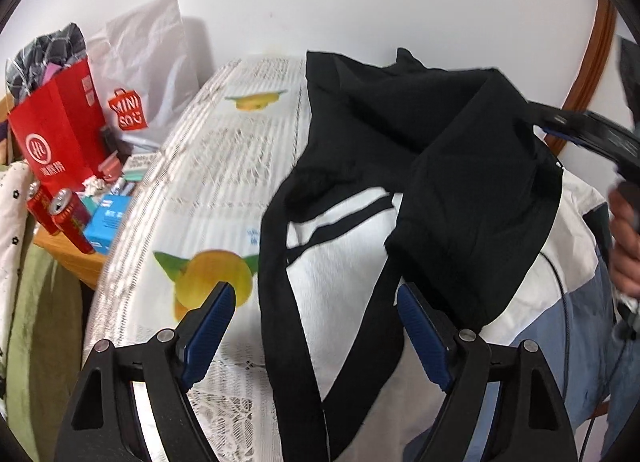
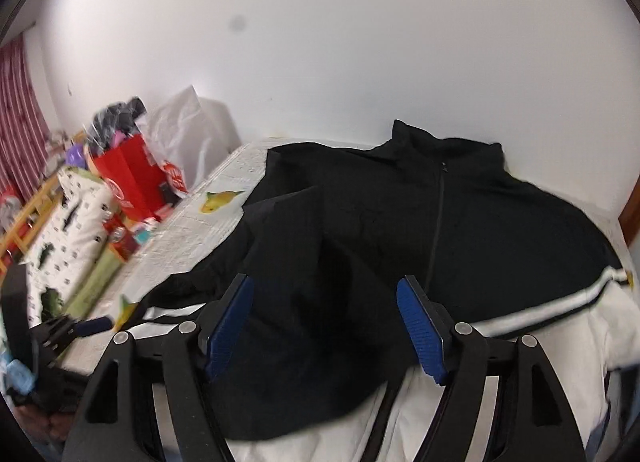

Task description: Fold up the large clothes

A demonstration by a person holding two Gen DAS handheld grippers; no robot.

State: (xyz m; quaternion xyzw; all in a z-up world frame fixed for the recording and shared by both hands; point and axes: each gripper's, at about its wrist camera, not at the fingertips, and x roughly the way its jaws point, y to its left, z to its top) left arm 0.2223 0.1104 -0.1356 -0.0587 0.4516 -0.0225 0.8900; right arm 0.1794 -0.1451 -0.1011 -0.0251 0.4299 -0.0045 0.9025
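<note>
A large black, white and blue jacket (image 1: 400,133) lies on the table, collar toward the wall, with a black sleeve folded across its body. It also shows in the right wrist view (image 2: 460,221). My left gripper (image 1: 316,302) is open and empty, above the jacket's left edge and a black strip of it. My right gripper (image 2: 326,296) is open and empty, just above the folded black sleeve (image 2: 304,302). The right gripper also shows at the right of the left wrist view (image 1: 592,129), and the left gripper at the lower left of the right wrist view (image 2: 68,328).
The table has a lace cloth with lemon prints (image 1: 208,189). At its left stand a red paper bag (image 1: 60,133), a white Miniso bag (image 1: 136,73), red cans (image 1: 68,217) and a blue box (image 1: 106,225). A white wall is behind.
</note>
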